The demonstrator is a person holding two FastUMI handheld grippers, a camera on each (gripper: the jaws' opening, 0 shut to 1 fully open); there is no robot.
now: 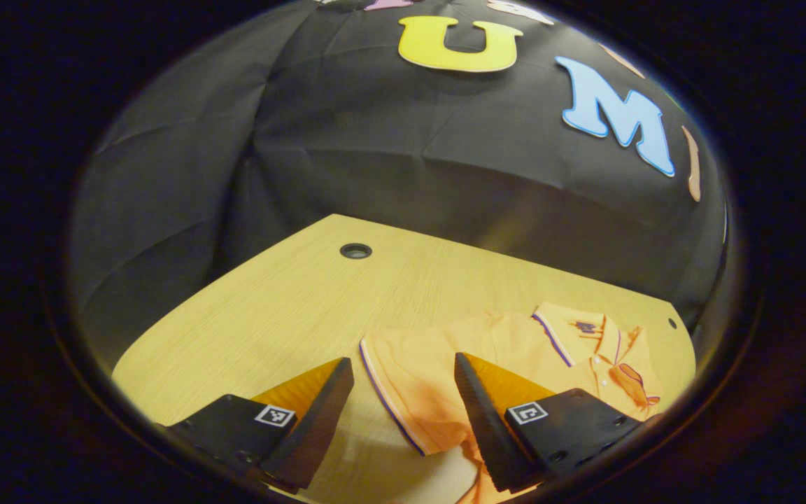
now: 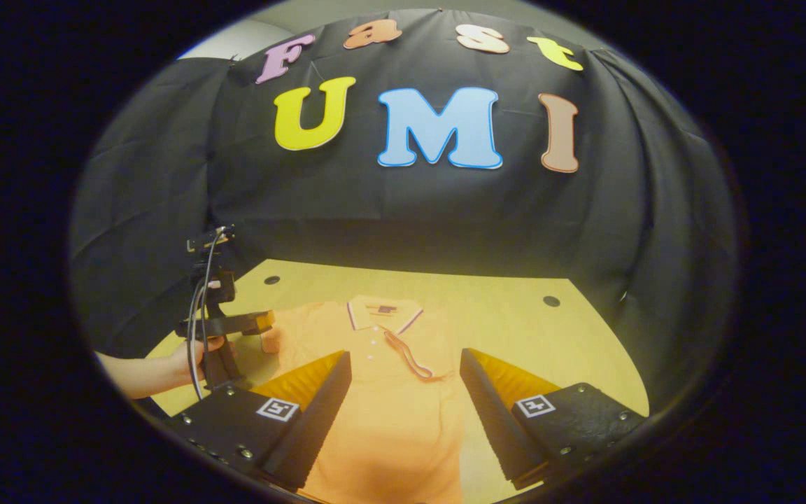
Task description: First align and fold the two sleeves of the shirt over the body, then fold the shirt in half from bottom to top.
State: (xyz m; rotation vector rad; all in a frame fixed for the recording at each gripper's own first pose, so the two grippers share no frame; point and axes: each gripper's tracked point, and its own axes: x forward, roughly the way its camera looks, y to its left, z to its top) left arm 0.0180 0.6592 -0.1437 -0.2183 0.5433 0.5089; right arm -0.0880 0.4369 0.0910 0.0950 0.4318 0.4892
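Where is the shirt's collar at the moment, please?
In the right gripper view the collar lies at the far end of the orange shirt, toward the wall, ahead of the open right gripper on the wooden table.

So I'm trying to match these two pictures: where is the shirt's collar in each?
Left gripper view: the collar sits at lower right, past the left gripper, which is open over a sleeve.
Right gripper view: the collar is at centre, beyond the open right gripper.
Shared landmark: the purple-trimmed collar on the orange shirt, lying on the table.
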